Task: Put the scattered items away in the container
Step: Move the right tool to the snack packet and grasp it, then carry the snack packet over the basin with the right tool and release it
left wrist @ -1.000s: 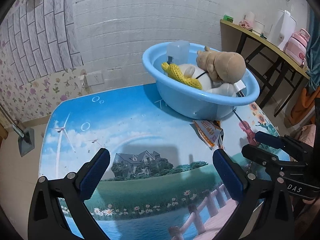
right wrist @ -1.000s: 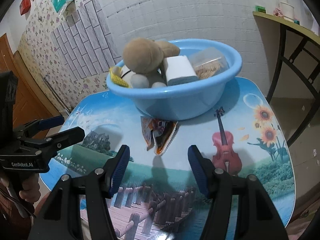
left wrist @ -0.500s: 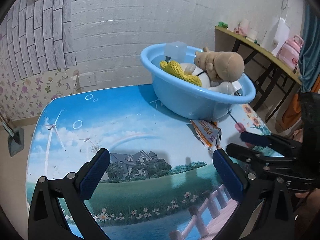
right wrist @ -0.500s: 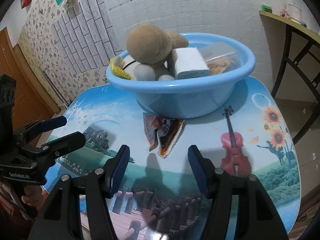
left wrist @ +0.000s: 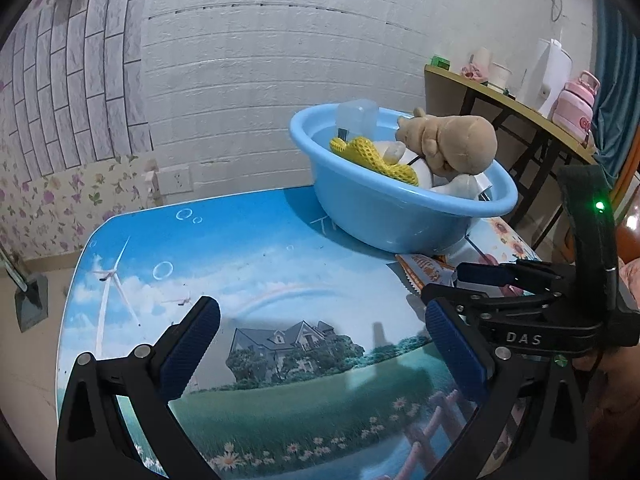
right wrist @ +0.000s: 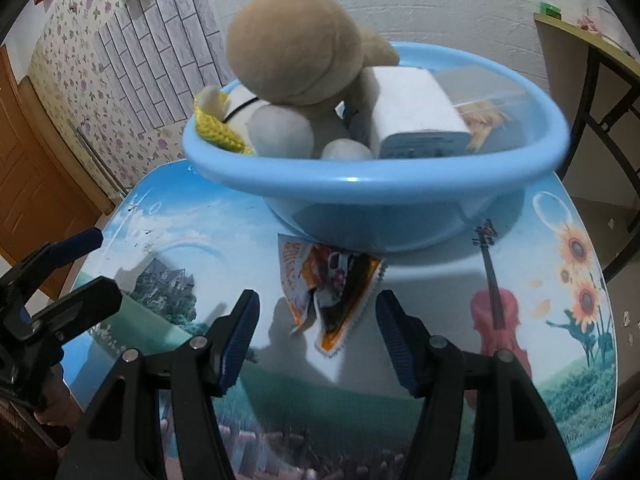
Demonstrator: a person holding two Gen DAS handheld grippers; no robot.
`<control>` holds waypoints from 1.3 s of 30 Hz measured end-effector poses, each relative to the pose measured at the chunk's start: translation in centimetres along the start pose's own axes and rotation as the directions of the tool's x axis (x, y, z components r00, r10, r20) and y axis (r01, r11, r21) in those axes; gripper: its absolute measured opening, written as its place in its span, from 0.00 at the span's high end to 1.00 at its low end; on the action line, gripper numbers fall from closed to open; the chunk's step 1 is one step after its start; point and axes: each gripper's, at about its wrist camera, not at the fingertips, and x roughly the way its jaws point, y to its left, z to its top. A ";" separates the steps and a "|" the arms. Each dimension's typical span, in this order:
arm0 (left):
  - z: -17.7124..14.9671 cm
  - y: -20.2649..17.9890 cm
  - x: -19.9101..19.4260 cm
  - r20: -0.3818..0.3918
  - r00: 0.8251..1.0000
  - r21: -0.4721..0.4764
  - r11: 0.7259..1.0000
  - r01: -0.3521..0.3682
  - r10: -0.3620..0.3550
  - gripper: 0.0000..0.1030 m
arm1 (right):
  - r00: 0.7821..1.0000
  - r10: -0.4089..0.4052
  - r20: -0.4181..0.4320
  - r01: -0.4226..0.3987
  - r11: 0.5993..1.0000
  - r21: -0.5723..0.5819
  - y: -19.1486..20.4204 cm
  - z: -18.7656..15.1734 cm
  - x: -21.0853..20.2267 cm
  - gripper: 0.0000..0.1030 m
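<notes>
Snack packet (right wrist: 332, 292), centre frame before the blue basin (right wrist: 360, 196): judged light, thin, crinkly, best pinched across its raised crumpled middle; right gripper (right wrist: 318, 334) held part-open, empty.

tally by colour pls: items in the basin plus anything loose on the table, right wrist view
Brown/tan: 1, plush toy in the blue basin
White: 2, soft toy, box
Yellow: 1, knitted piece
Clear: 1, plastic container
Orange/multicolour: 1, snack wrapper on the table, partly under the basin's edge
Total: 6, 5 in the basin, 1 outside
</notes>
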 end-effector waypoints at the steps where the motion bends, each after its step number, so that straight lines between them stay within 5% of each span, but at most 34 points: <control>1: 0.0 0.1 0.2 -0.002 1.000 -0.001 1.000 0.002 -0.002 0.00 | 1.000 -0.008 -0.006 0.008 1.000 -0.003 0.1 0.1 0.4 0.41; 6: 0.1 0.6 0.7 -0.006 1.000 -0.015 1.000 0.020 -0.020 0.00 | 0.999 -0.044 -0.015 0.043 0.999 -0.018 0.1 0.3 1.4 0.41; 10: 0.1 0.6 1.0 -0.013 1.000 -0.024 0.999 0.023 -0.023 0.00 | 0.998 -0.060 -0.016 0.060 0.997 -0.048 0.1 0.4 1.5 0.61; 16: 0.2 0.4 0.3 0.006 0.999 -0.035 0.998 0.043 -0.042 0.00 | 1.000 -0.028 -0.001 0.028 0.999 -0.037 -0.2 -0.2 0.3 0.69; 27: 1.2 -1.3 -2.2 0.055 0.997 -0.010 0.999 0.046 -0.045 0.00 | 0.988 0.072 0.134 -0.064 0.996 -0.066 0.3 -0.8 -7.1 0.69; 39: 5.5 -3.3 -3.5 0.152 0.986 0.064 0.996 0.057 -0.067 0.00 | 0.961 0.036 0.275 -0.022 0.998 -0.053 -2.0 2.8 -12.1 0.69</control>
